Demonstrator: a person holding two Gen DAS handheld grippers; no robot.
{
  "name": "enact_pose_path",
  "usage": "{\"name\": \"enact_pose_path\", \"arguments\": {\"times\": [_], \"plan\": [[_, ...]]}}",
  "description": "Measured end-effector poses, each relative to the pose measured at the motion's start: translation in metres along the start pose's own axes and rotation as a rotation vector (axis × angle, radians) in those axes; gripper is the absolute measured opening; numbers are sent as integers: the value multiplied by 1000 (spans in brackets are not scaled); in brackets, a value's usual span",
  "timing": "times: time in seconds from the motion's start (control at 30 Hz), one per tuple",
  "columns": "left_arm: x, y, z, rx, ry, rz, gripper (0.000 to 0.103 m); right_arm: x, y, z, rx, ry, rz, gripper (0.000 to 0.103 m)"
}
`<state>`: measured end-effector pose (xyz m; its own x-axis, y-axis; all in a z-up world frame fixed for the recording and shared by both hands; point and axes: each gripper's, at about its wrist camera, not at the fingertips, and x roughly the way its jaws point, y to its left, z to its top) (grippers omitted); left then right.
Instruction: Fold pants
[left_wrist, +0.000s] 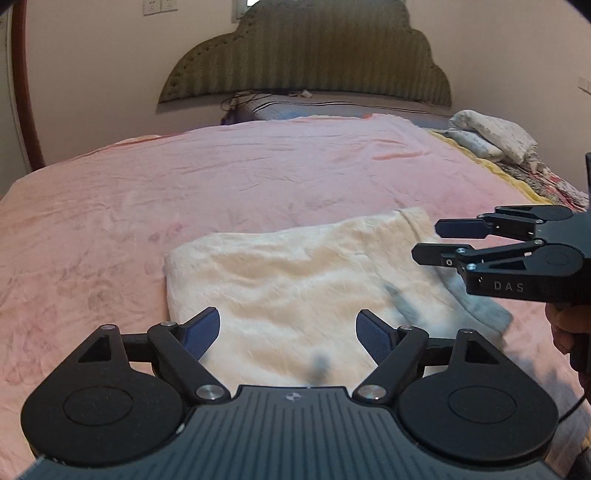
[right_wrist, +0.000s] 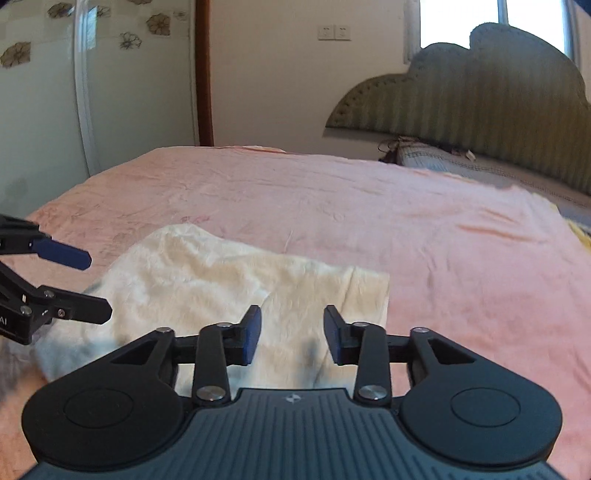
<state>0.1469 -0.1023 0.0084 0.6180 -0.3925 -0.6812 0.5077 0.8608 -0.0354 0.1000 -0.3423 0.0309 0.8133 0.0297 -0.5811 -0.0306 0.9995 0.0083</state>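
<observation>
Pants: the cream fluffy pants lie folded in a flat bundle on the pink blanket, in the lower middle of both views
Grey bit: a grey part of the pants peeks out at the lower right edge of the bundle in the left wrist view
Left gripper: the left gripper sits low in its own view with its two blue pads far apart; nothing is between them, the pants just lie under it
Right gripper: the right gripper has its pads part way open with a clear gap; they squeeze nothing, the cloth lies below them
Seen from the side: in the left wrist view the right gripper comes in from the right edge, over the right end of the bundle, with a person's hand under it
Bed: a green headboard stands at the top, and a pile of white bedding lies at the upper right
Step now: I think a fold is just done and both grippers have let go of the cloth
How far: the pants look short and neat, so the job seems almost finished
Next move: maybe one more fold or a pat flat; that needs both grippers to pinch one edge, lift it together and lay it evenly over the rest
</observation>
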Motion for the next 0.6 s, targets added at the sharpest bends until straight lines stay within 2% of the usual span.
{"name": "enact_pose_path", "arguments": {"times": [0.03, 0.1, 0.17, 0.23, 0.27, 0.33, 0.4, 0.47, 0.53, 0.6], "plan": [[9, 4, 7, -18, 15, 7, 83, 13, 0, 7, -9, 13, -5, 51], [32, 14, 19, -57, 52, -4, 83, 40, -2, 13, -33, 66, -14, 51], [56, 21, 25, -106, 114, 14, 83, 62, -7, 9, -64, 128, -76, 51], [69, 19, 25, -104, 151, 27, 79, 66, -14, 2, -53, 138, -115, 51], [66, 15, 24, -86, 136, 33, 79, 59, -16, 2, -19, 123, -126, 51], [55, 5, 19, -36, 82, -7, 83, 37, -10, -1, -9, 60, -118, 52], [57, -6, 14, -2, 86, -42, 86, 22, -2, -4, 3, 41, -26, 52], [65, -16, 9, 33, 113, -35, 85, 24, 4, -11, 1, 75, 46, 52], [61, -22, 3, 47, 107, 5, 82, 36, 8, -21, -34, 129, 9, 51], [41, -19, -4, 36, 70, -20, 85, 31, 3, -24, 4, 120, -36, 52]]}}
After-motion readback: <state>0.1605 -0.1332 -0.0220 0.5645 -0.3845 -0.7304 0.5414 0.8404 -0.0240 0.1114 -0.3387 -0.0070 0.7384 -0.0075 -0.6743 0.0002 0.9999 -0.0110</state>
